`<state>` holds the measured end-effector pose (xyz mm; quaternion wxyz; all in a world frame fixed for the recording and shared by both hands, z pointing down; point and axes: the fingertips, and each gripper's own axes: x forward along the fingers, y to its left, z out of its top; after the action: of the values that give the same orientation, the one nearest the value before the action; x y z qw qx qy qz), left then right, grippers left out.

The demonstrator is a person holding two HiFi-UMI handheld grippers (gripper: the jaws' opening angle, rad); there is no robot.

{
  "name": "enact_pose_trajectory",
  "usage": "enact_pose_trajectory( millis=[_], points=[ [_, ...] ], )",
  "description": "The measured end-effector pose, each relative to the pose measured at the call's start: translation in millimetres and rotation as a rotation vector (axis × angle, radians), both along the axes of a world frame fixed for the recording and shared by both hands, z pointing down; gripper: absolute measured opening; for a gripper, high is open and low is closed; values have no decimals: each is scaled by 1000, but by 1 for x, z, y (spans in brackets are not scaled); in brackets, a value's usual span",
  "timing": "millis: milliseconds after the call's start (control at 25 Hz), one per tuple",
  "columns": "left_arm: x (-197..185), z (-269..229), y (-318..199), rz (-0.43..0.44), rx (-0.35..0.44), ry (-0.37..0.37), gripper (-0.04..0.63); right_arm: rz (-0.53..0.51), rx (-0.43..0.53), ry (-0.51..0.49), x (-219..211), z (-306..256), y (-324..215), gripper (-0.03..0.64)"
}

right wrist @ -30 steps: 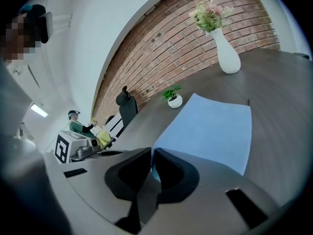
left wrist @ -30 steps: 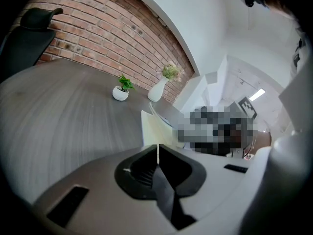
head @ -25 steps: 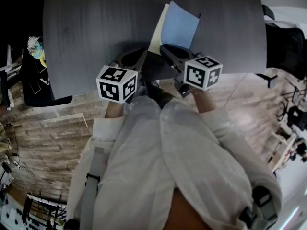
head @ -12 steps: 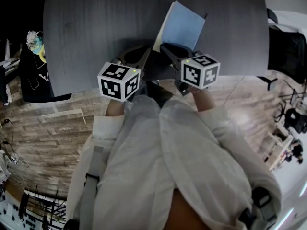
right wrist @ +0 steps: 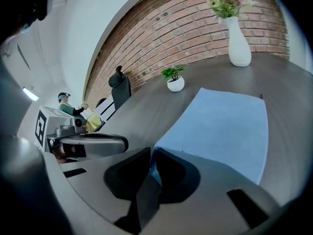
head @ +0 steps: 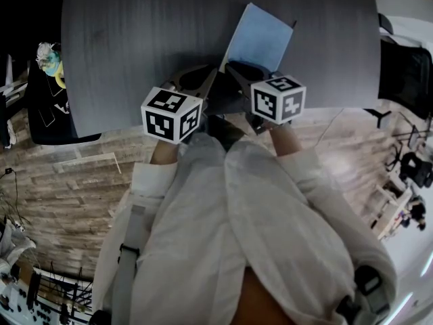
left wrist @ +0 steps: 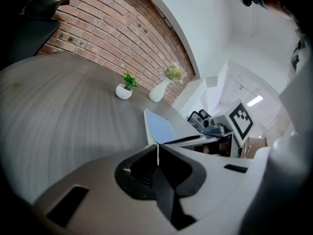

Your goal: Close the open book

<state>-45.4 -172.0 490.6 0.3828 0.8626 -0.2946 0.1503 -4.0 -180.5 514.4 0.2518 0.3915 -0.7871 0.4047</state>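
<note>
Since a second ago the book's (head: 260, 38) blue cover has sunk from a raised tilt to lie nearly flat, and the white pages seen to its left no longer show. One book lies on the grey surface (head: 135, 39), at its near edge in front of the person.

Two grippers work at its near end. The right gripper (right wrist: 149, 155) has just been opening; its fingers stand slightly apart with the cover's near corner between them. The left gripper (left wrist: 157, 148) has its fingers clenched at the book's left near corner. A thin pale strip shows between them, and whether that is a page cannot be told. Two marker cubes show, the left (head: 172, 114) and the right (head: 278, 98).

Farther back on the surface stand one small potted plant (right wrist: 173, 80) and one white vase (right wrist: 238, 43) of flowers, well apart from the book, before a brick wall (right wrist: 195, 18). One dark chair (right wrist: 120, 89) stands at the far side. Nothing lies on the cover.
</note>
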Motion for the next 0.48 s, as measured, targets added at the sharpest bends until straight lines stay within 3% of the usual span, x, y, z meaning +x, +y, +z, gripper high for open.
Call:
enact_pose_trajectory(
  millis=[480],
  points=[
    [-1, 5, -2, 44, -8, 0, 14, -4, 5, 96, -4, 9, 1, 46]
  ],
)
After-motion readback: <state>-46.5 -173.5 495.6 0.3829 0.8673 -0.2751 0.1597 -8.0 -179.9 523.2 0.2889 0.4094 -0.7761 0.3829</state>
